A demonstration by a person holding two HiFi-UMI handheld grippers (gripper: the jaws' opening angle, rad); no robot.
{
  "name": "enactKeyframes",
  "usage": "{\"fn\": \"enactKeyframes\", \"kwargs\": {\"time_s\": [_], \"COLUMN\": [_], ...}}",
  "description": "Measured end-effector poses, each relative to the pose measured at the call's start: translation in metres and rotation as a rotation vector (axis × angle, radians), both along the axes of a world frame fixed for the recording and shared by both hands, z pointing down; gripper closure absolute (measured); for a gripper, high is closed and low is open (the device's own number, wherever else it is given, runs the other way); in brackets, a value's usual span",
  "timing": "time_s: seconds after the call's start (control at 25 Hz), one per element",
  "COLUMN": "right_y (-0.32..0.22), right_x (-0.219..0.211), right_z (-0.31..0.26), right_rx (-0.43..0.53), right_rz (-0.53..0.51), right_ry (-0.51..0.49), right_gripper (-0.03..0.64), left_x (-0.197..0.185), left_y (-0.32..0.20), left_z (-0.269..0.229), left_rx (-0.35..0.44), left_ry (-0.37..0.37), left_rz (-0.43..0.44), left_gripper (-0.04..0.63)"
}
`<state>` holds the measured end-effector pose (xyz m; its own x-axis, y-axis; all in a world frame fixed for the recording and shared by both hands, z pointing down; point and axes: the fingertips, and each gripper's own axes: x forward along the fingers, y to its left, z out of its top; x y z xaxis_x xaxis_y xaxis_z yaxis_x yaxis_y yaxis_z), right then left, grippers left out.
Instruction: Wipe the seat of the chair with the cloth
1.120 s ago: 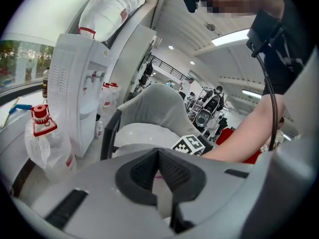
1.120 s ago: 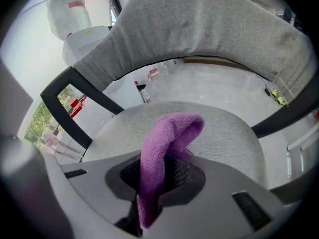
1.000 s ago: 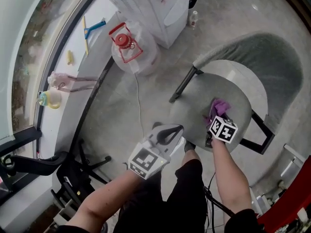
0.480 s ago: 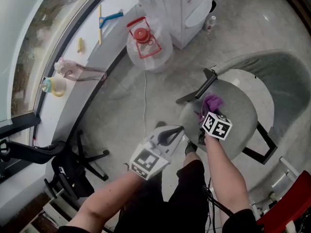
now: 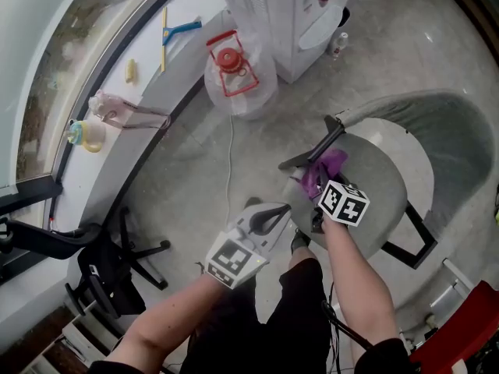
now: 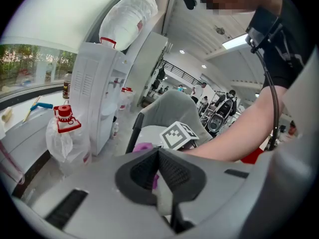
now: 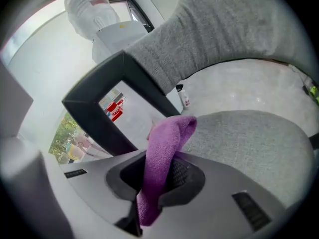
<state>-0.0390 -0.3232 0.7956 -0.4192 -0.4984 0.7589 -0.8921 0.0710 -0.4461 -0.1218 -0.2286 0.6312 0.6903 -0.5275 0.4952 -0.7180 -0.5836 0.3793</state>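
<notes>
The purple cloth [image 5: 326, 166] is clamped in the right gripper [image 7: 158, 178] at the seat's [image 5: 378, 185] 10 o'clock edge. It should be pressed flat and swept toward 4 o'clock. The left gripper [image 6: 158, 158] is closed on nothing.

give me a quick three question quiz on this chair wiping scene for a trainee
1. True or false: the left gripper holds the purple cloth.
2. Where is the cloth in the head view? A) at the edge of the chair seat, beside the black frame; B) against the backrest; C) on the floor.
3. Fill in: the left gripper's jaws are ____, with nothing between them.

Key: 1 false, the right gripper is clamped on it. 2 A. 3 together.
</notes>
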Motion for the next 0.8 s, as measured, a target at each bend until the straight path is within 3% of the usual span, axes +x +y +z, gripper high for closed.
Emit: {"fn": "enactKeyframes", "kwargs": {"time_s": [0.4,0.6,0.8], "right_y": [0.006,0.026,0.042], "right_x": [0.165,0.253,0.312], "right_z": [-0.034,-0.024,-0.004], "right_rx": [0.066,0.032,-0.019], "right_rz": [0.224,0.341,0.410], "right_ry": [0.140,0.227,0.312], "right_gripper": [0.551,0.551,0.551], "left_x": [0.087,0.128,0.151], "left_y": [-0.010,-0.014,-0.013], "left_z": [-0.015,-0.014,-0.011], "left_rx": [0.023,0.025,0.023], "left_ry": [0.038,0.041,0.038], "left_rz": [0.127,0.176,0.213], "left_gripper": [0.588,0.588,0.588]}}
